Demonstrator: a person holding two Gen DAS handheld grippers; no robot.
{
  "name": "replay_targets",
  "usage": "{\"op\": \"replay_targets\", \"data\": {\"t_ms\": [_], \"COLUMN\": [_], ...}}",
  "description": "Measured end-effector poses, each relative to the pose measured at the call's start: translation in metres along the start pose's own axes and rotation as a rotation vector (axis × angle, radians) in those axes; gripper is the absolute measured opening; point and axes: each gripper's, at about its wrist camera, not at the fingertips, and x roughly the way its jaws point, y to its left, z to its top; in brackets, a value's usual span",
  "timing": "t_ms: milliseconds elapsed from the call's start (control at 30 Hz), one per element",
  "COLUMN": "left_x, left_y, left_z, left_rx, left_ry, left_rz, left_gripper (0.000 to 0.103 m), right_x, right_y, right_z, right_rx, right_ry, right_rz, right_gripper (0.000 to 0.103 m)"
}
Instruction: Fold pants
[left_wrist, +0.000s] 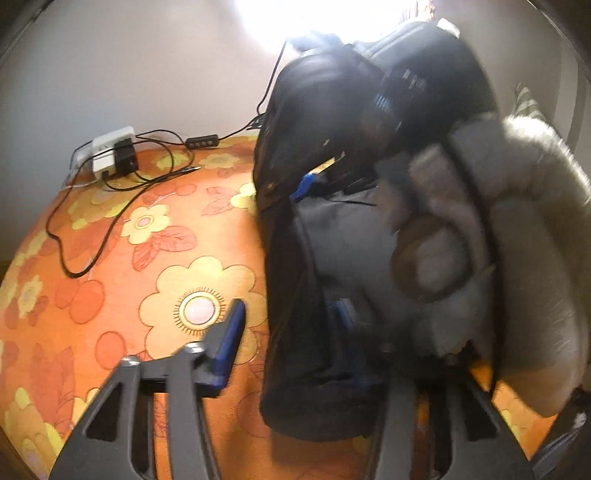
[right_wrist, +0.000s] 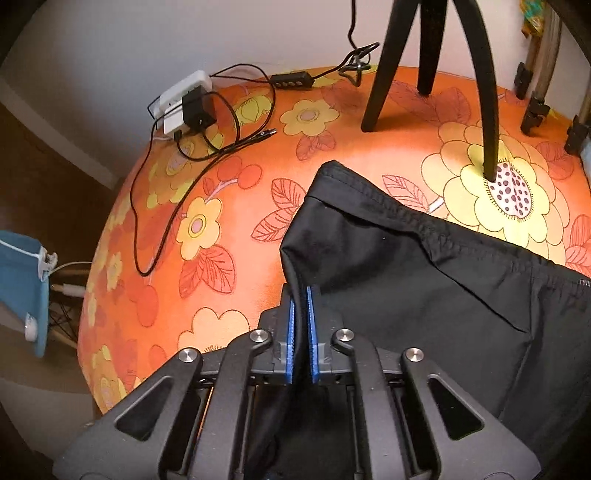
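The black pants (right_wrist: 424, 280) lie on the orange floral cloth (right_wrist: 229, 206), hemmed edge toward the tripod (right_wrist: 428, 62); the right gripper (right_wrist: 301, 314) is clamped on the fabric's near-left edge; the left gripper (left_wrist: 295, 354) stands apart, dark fabric between its fingers, no grip visible; bare cloth stretches left toward the power strip (right_wrist: 184, 99)

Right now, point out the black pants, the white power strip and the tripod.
black pants (right_wrist: 424, 273): right wrist view, flat fabric below the seam.
white power strip (right_wrist: 173, 101): right wrist view, its white top face.
tripod (right_wrist: 380, 86): right wrist view, left leg.
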Motion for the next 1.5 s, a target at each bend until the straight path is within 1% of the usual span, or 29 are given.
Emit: {"op": "replay_targets", "data": {"t_ms": [100, 133, 167, 200, 233, 267, 300, 333, 367, 600, 800, 933, 1133, 1500], "left_x": [0.008, 0.009, 0.010, 0.011, 0.011, 0.011, 0.010, 0.009, 0.007, -0.006, -0.022, -0.027, -0.024, -0.012], "left_y": [0.003, 0.006, 0.008, 0.010, 0.012, 0.012, 0.010, 0.008, 0.007, -0.003, -0.023, -0.050, -0.093, -0.163], "left_z": [-0.001, -0.002, -0.002, -0.002, -0.002, -0.003, -0.003, -0.004, -0.004, 0.005, 0.016, 0.020, 0.022, 0.031], "left_rx": [-0.007, -0.025, -0.043, -0.058, -0.074, -0.077, -0.072, -0.066, -0.063, -0.061, -0.047, -0.015, 0.041, 0.138], "left_ry": [0.020, 0.022, 0.024, 0.029, 0.032, 0.030, 0.032, 0.029, 0.022, -0.018, -0.060, -0.068, -0.051, -0.023], "left_rz": [0.003, 0.003, -0.010, -0.028, -0.048, -0.058, -0.063, -0.069, -0.076, -0.131, -0.183, -0.233, -0.292, -0.366], "left_gripper": [0.051, 0.051, 0.051, 0.049, 0.043, 0.026, 0.019, 0.017, 0.013, 0.011, 0.011, 0.011, 0.010, 0.008], "right_x": [-0.004, -0.005, -0.006, -0.008, -0.009, -0.011, -0.013, -0.016, -0.018, -0.042, -0.074, -0.097, -0.129, -0.177], "right_y": [-0.002, -0.002, -0.002, -0.002, -0.003, -0.004, -0.005, -0.006, -0.006, -0.016, -0.033, -0.049, -0.082, -0.160], "right_z": [0.001, 0.001, 0.001, 0.001, 0.001, 0.000, 0.000, 0.000, -0.001, -0.005, -0.012, -0.021, -0.038, -0.070], "right_rx": [0.009, 0.008, 0.007, 0.005, 0.005, 0.006, 0.006, 0.004, 0.002, 0.006, 0.026, 0.040, 0.062, 0.142], "right_ry": [-0.011, -0.016, -0.019, -0.023, -0.025, -0.028, -0.030, -0.033, -0.036, -0.080, -0.136, -0.169, -0.210, -0.259], "right_rz": [0.010, 0.013, 0.014, 0.015, 0.017, 0.022, 0.026, 0.031, 0.034, 0.060, 0.070, 0.061, 0.020, -0.054], "right_gripper": [0.006, 0.006, 0.006, 0.006, 0.006, 0.006, 0.006, 0.006, 0.006, 0.005, 0.005, 0.005, 0.004, 0.004]}}
